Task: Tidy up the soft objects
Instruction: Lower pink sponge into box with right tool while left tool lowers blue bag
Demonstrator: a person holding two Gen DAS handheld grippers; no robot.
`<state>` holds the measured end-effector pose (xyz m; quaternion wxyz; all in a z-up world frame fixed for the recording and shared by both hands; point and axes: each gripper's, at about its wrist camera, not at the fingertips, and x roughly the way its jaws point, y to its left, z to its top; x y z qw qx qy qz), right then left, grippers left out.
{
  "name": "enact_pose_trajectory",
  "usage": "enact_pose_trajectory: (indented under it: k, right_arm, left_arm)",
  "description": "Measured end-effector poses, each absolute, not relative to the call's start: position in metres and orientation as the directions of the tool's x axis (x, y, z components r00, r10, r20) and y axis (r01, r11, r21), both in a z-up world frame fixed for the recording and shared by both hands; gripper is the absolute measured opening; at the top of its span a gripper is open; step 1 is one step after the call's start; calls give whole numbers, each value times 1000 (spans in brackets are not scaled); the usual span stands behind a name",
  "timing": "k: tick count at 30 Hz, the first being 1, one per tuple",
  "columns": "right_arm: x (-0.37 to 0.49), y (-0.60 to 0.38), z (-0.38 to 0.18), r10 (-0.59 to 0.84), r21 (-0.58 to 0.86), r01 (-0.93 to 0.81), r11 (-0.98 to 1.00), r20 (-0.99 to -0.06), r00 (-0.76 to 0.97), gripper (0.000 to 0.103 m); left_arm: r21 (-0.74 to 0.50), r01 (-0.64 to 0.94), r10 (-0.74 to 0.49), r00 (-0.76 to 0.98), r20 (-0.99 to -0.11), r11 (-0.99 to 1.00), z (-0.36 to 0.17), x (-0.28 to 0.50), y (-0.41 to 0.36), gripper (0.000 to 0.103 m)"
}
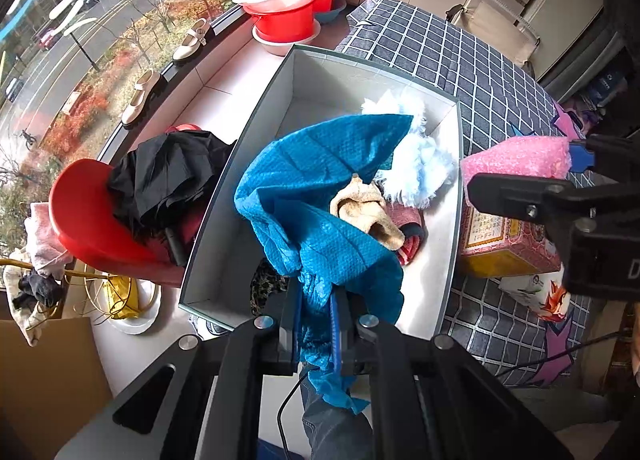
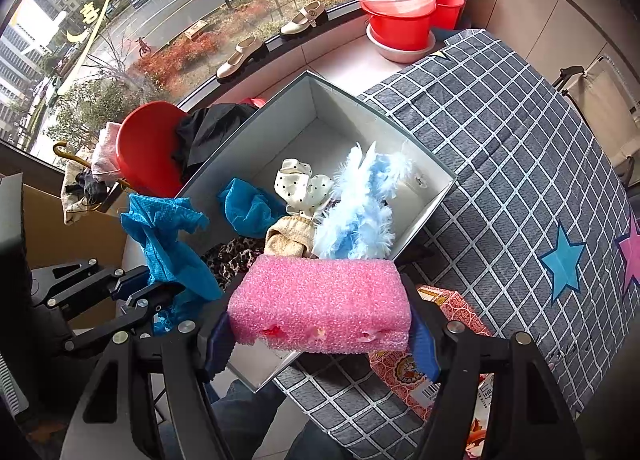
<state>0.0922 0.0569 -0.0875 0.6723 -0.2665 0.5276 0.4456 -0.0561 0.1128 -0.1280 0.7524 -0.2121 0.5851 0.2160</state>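
Your white box [image 2: 430,173] sits on the checked grey cover [image 2: 500,131], already stuffed with a pale blue fluffy piece [image 2: 360,215], a dotted cream cloth [image 2: 304,187] and a beige sock [image 2: 290,238]. Your left gripper [image 1: 318,324] is clamped tight on the blue cloth [image 1: 316,195], draping over the box's 6 o'clock end. Your right gripper [image 2: 320,334], jaws about half spread, squeezes the pink foam block [image 2: 322,300] at the box's 5 o'clock rim.

Red basins [image 2: 400,15] stack at one o'clock, two shoes [image 2: 272,43] sit on the sill at eleven, and a checked cover [image 2: 520,163] spreads at three.
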Motion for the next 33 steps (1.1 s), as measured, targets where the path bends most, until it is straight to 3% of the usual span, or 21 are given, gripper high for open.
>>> enact_pose_trajectory:
  k: [33]
  right_arm:
    - [102, 78, -107, 266, 95, -882, 462, -963, 36, 72]
  left_arm:
    - [-54, -568, 48, 163, -986, 821, -154, -43, 119, 12]
